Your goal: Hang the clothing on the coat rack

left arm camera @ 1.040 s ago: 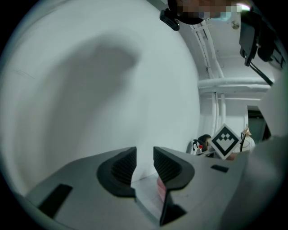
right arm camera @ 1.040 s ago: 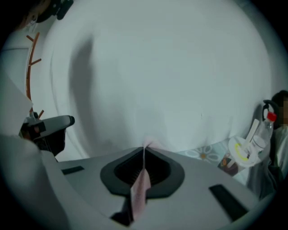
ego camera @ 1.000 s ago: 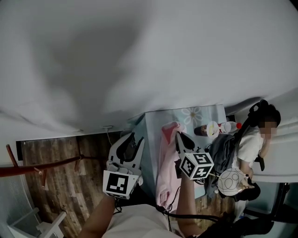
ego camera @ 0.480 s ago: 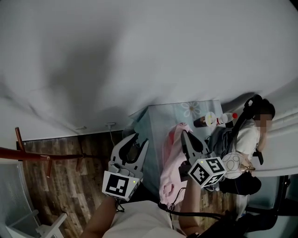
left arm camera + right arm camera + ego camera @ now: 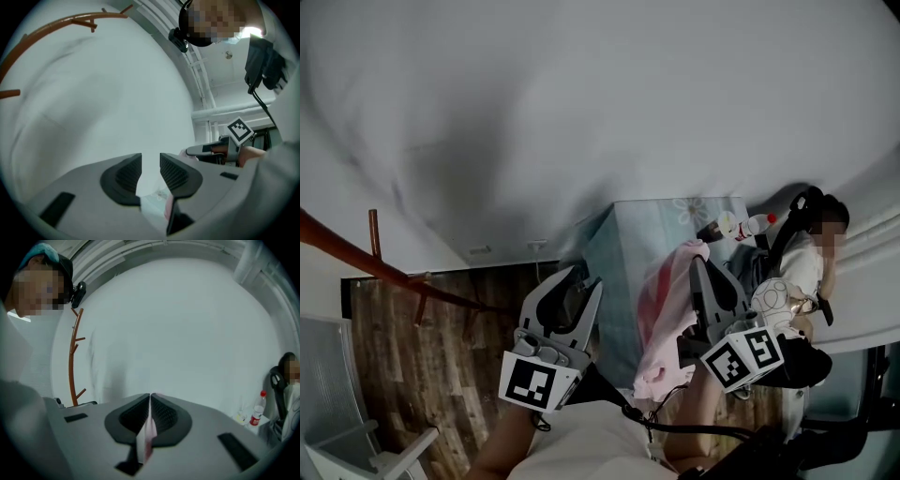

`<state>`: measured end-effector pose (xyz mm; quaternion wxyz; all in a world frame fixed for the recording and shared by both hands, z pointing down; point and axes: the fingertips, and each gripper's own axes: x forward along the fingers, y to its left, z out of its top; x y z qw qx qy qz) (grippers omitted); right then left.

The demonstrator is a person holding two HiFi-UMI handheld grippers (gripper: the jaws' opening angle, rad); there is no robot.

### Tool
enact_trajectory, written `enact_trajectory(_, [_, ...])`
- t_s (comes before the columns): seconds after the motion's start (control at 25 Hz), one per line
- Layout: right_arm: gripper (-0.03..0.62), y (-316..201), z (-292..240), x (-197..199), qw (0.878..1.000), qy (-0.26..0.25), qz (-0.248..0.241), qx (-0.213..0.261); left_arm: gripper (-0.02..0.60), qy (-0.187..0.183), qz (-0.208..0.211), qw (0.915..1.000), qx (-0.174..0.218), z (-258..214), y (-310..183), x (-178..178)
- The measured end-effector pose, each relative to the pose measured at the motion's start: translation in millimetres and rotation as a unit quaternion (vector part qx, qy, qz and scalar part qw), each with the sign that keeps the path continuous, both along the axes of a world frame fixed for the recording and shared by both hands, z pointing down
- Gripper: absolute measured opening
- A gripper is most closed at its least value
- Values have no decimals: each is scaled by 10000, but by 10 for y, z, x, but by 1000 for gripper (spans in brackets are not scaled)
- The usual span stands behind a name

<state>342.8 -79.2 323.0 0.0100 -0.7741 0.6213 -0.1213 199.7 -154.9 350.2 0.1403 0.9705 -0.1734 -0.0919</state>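
This is a plain, sparsely furnished indoor room, more a living or test space than a kitchen or workshop. A bare white wall [image 5: 581, 112] fills most of the head view above a dark wood-plank floor [image 5: 422, 366]. A slim reddish-brown wooden coat rack [image 5: 70, 362] stands near that wall. A table under a pale blue flower-print cloth [image 5: 637, 253] carries a clear plastic bottle with a red cap [image 5: 256, 416] at its far right corner. A seated person [image 5: 806, 277] is beside its right edge, and a white chair [image 5: 366, 450] stands on the floor.

Open floor [image 5: 422, 356] lies between coat rack [image 5: 337, 247] and table [image 5: 628, 253].
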Motion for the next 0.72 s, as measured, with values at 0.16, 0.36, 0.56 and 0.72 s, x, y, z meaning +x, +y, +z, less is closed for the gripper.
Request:
enact_trajectory(0.16, [23,100,-192,-224,9997,112,-46,228,127,209,53,9998,-30,-168,153,-197])
enact_trajectory(0.36, [23,202,-487,-464,9979,213,-198,577,127,377,340,9986,125,-350,392,-313])
enact_trajectory(0.56, [23,356,-793,-794,9941,435,-357,923,216,451,1018,9934,272,-445,605,-305])
enact_trajectory(0.72, [23,424,-1018,-1016,9899,523,-527,1209,293,552,1583,9852,353,-555,763,-294])
